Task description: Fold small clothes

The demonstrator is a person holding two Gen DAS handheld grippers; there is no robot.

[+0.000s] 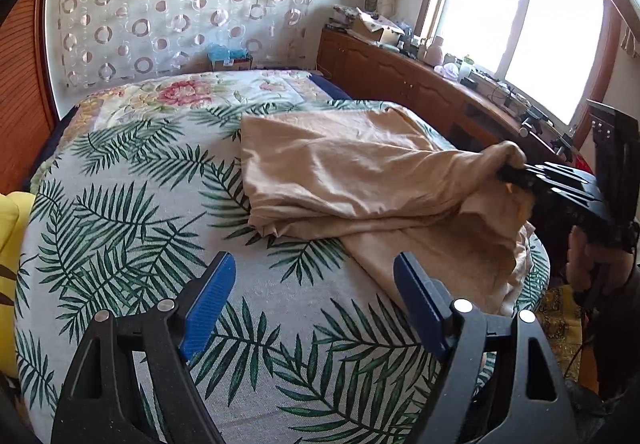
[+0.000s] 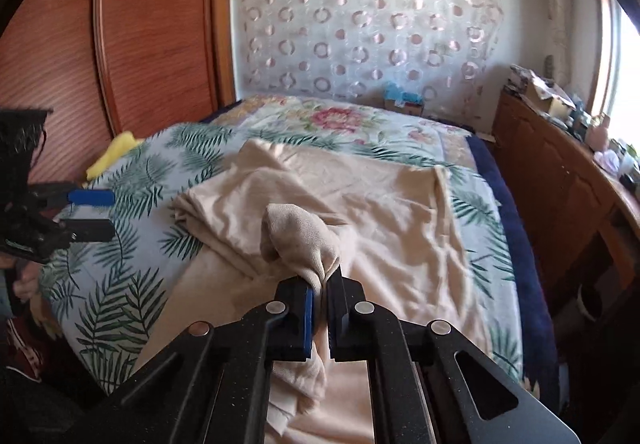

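Note:
A beige garment lies rumpled and partly folded on the leaf-print bedspread. My right gripper is shut on a bunched edge of the beige garment, which rises in a hump just past its fingers; the left wrist view shows that gripper at the right, pinching the cloth. My left gripper hangs open over bare bedspread, left of the garment's near corner, with nothing between its blue pads. In the right wrist view it sits at the far left, clear of the cloth.
A wooden cabinet cluttered with small items runs along the bed's right side under a bright window. A wooden wardrobe stands to the left. Something yellow lies at the bed's left edge. A small box sits by the curtain.

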